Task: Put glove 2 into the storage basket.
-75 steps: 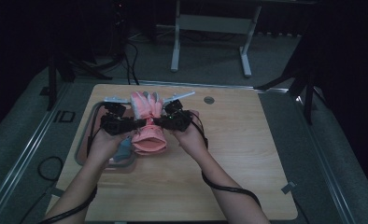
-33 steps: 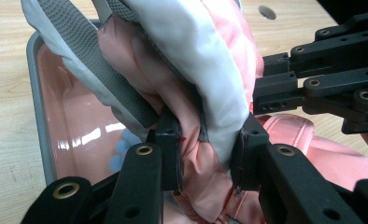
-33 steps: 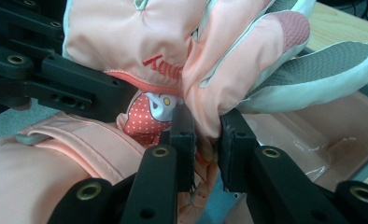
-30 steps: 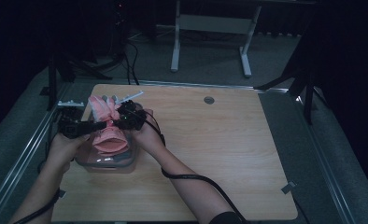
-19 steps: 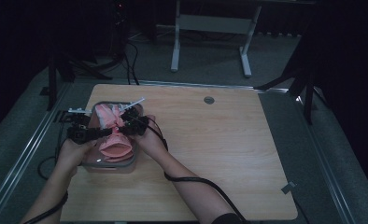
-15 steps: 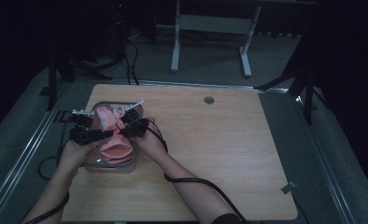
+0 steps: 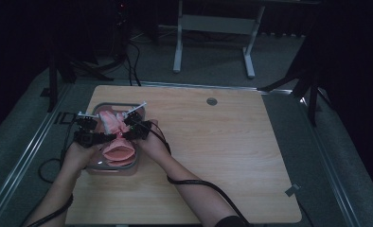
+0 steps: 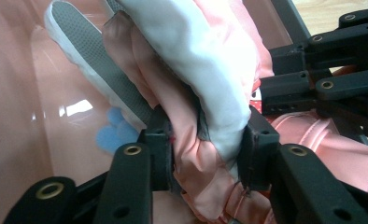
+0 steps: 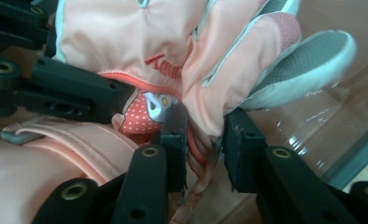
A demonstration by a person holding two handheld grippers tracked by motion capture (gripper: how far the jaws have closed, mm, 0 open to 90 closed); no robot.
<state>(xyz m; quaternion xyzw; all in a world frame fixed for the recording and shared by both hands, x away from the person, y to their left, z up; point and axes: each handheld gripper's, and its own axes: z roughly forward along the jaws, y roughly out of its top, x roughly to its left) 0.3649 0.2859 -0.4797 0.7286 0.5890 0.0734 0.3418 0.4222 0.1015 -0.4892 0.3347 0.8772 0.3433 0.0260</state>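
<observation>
A pair of pink and white padded gloves [image 7: 112, 122] with grey grip fingers lies in a clear plastic bin [image 7: 128, 165] at the table's left. My left gripper [image 7: 110, 136] comes in from the left and my right gripper [image 7: 124, 132] from the right, tips nearly meeting over the gloves. In the left gripper view the glove [image 8: 196, 60] fills the gap of the left gripper [image 8: 205, 140], both pads still on the bunched fabric. The right gripper [image 9: 203, 135] likewise has a fold of glove [image 9: 126, 37] between its pads. Both pairs of jaws have just been opening.
The bin's clear wall [image 9: 331, 130] rises close beside the gloves. A blue patch [image 8: 109, 135] shows low inside the bin. The wooden table [image 7: 222, 151] stretches to the right, with a round grommet [image 7: 211, 101] near its far edge. Cables trail from both hands.
Both hands carried the gloves from the table's middle to the left, then sank with them into the bin. Over the last half second the hands barely shifted.
</observation>
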